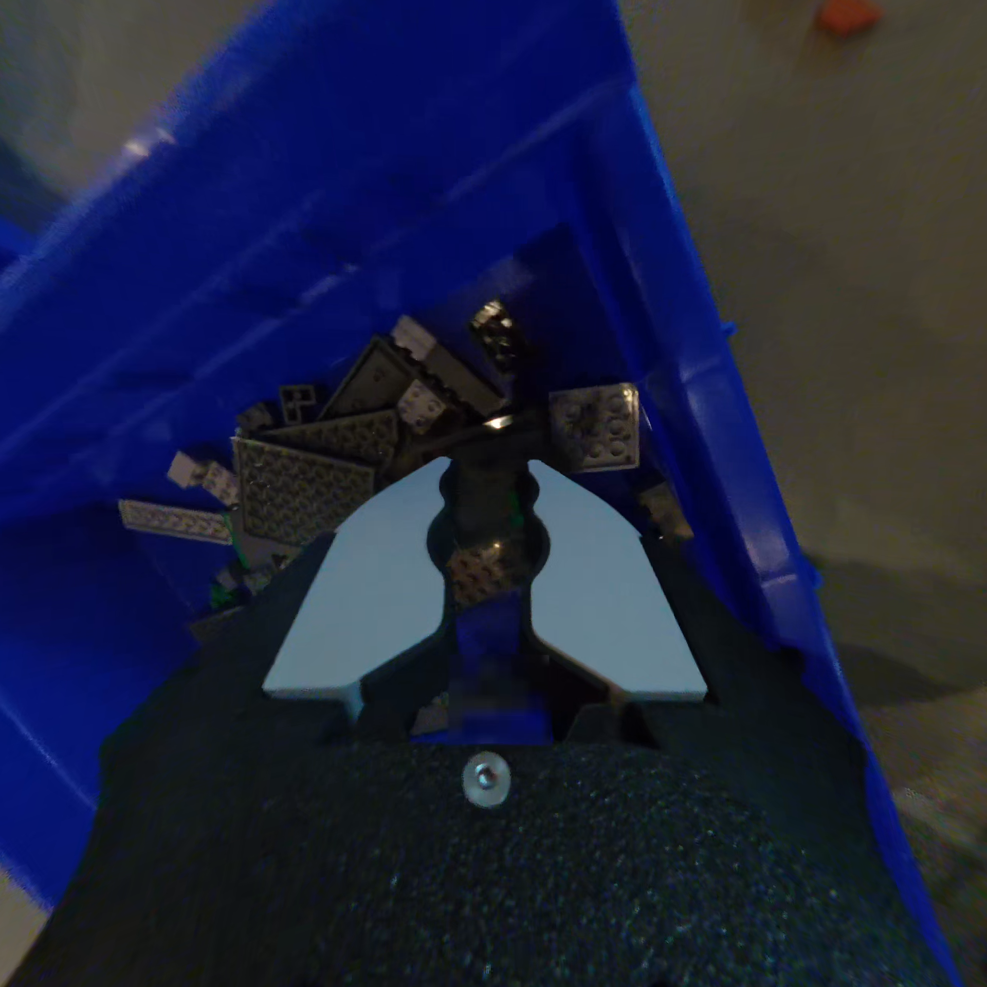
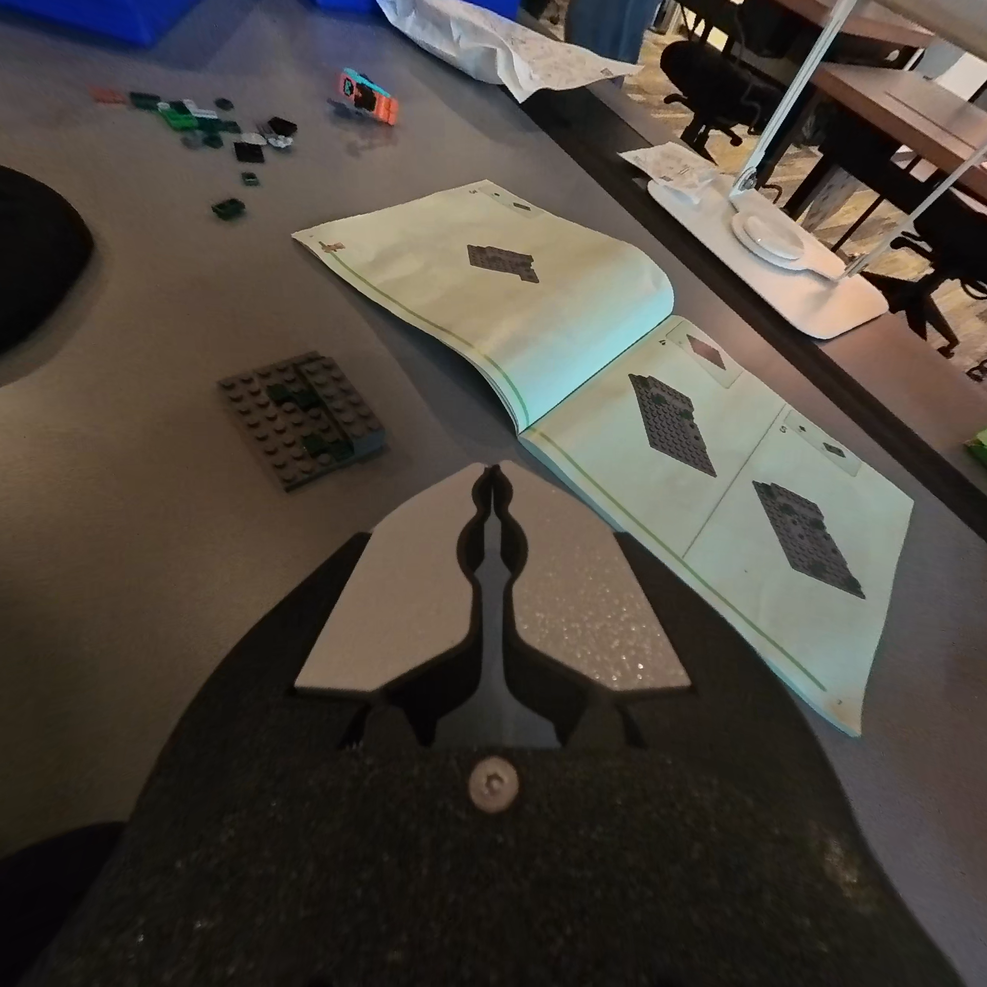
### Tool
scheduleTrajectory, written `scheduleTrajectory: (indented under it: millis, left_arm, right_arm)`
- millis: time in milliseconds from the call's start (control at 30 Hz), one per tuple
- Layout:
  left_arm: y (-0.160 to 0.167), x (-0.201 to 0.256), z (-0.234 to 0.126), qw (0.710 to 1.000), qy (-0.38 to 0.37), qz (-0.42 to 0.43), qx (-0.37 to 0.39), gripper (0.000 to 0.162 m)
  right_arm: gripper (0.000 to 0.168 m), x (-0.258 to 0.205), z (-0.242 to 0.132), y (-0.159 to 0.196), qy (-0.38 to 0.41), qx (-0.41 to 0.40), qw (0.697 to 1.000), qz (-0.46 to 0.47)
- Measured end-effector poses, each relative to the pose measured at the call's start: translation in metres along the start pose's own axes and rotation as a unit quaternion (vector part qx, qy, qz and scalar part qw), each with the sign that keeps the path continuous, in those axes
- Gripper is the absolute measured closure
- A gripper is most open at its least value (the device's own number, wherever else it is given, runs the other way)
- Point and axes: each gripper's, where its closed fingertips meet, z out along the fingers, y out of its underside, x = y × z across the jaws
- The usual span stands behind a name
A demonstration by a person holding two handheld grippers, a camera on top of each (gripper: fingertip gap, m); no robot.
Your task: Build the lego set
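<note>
In the left wrist view my left gripper reaches down into a blue bin of loose grey and black lego plates. Its jaws stand a little apart with a dark lego piece filling the gap at the tips. In the right wrist view my right gripper is shut and empty, above the grey table. It hovers just in front of a grey studded baseplate that carries a few dark green pieces. An open instruction booklet lies to the right of the baseplate.
A scatter of small green, black and grey pieces and a small coral-and-teal build lie at the far side of the table. A black rounded object sits at the left. A white lamp base stands past the table's right edge. About 50 cm separates my left fingertips from my right. The left tips stand about 25 cm off the small coral-and-teal build.
</note>
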Motion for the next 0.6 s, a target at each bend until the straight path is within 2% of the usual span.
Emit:
scheduleTrajectory:
  millis: [133, 267, 600]
  left_arm:
    - [0.010, 0.001, 0.009, 0.998, 0.026, -0.042, -0.041, 0.136]
    - [0.009, 0.000, 0.014, 0.997, 0.038, -0.062, -0.034, 0.131]
    - [0.005, 0.007, 0.016, 0.993, 0.070, -0.094, -0.016, 0.134]
  right_arm:
    - [0.168, 0.000, 0.000, -0.001, 0.002, -0.001, 1.000, -0.003]
    - [0.168, 0.003, -0.003, -0.002, 0.007, 0.003, 1.000, 0.002]
    - [0.168, 0.001, -0.002, -0.001, 0.004, 0.003, 1.000, -0.001]
